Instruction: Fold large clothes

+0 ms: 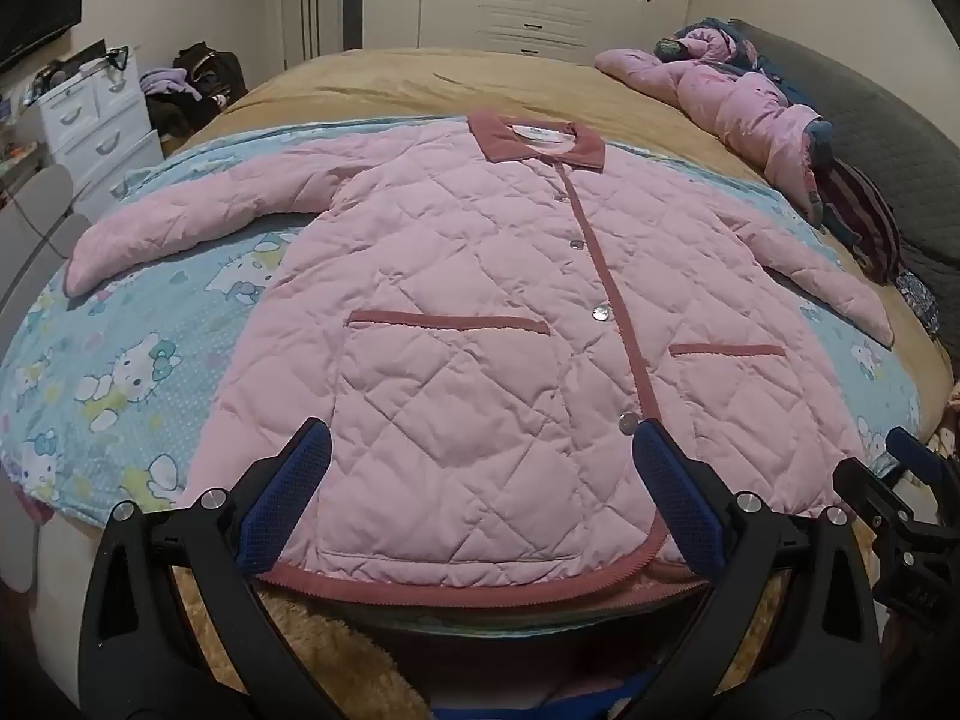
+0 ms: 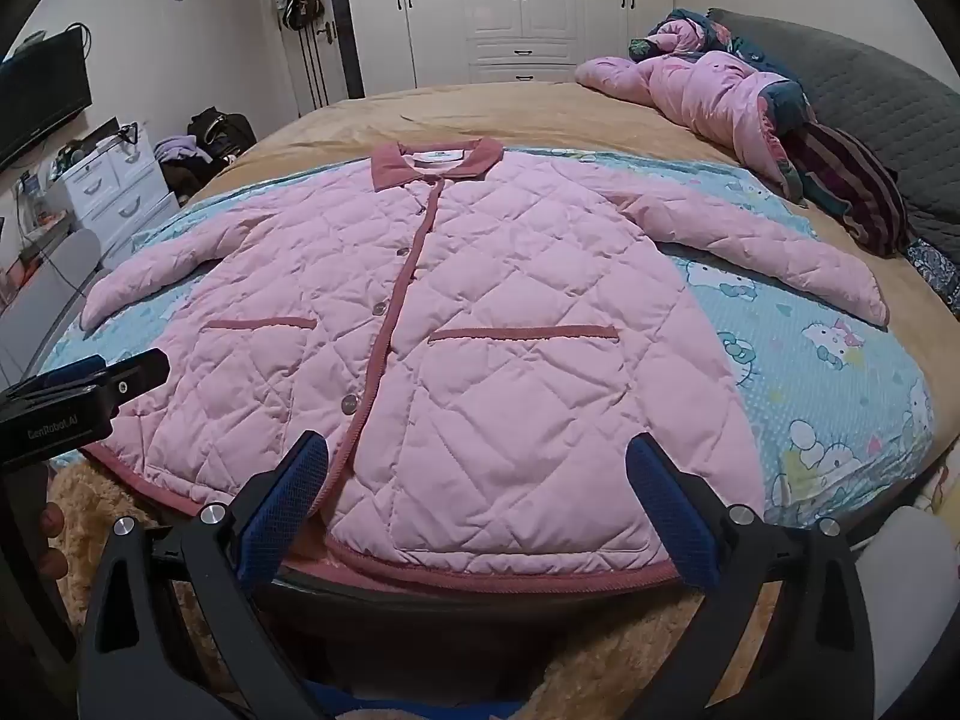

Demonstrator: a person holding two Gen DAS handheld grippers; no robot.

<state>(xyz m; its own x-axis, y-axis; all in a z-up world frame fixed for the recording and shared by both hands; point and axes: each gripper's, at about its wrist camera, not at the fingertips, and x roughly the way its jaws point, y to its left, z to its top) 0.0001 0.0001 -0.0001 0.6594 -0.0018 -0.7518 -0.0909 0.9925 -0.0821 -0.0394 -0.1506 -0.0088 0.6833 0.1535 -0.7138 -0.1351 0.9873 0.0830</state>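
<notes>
A pink quilted jacket (image 1: 480, 312) with a dark pink collar, trim and two pocket bands lies flat, front up and buttoned, on a blue cartoon-print sheet (image 1: 120, 372); both sleeves are spread out sideways. It also shows in the right wrist view (image 2: 480, 330). My left gripper (image 1: 480, 438) is open and empty, hovering over the jacket's left hem half. My right gripper (image 2: 480, 450) is open and empty over the right hem half. The right gripper also shows at the left wrist view's right edge (image 1: 900, 468), and the left gripper shows at the right wrist view's left edge (image 2: 90, 384).
The bed has a tan blanket (image 1: 390, 78). A crumpled pink coat and dark clothes (image 1: 756, 108) lie by the grey headboard (image 1: 888, 138) at the right. A white drawer unit (image 1: 96, 114) and bags stand left of the bed. White wardrobes (image 2: 516, 6) stand behind.
</notes>
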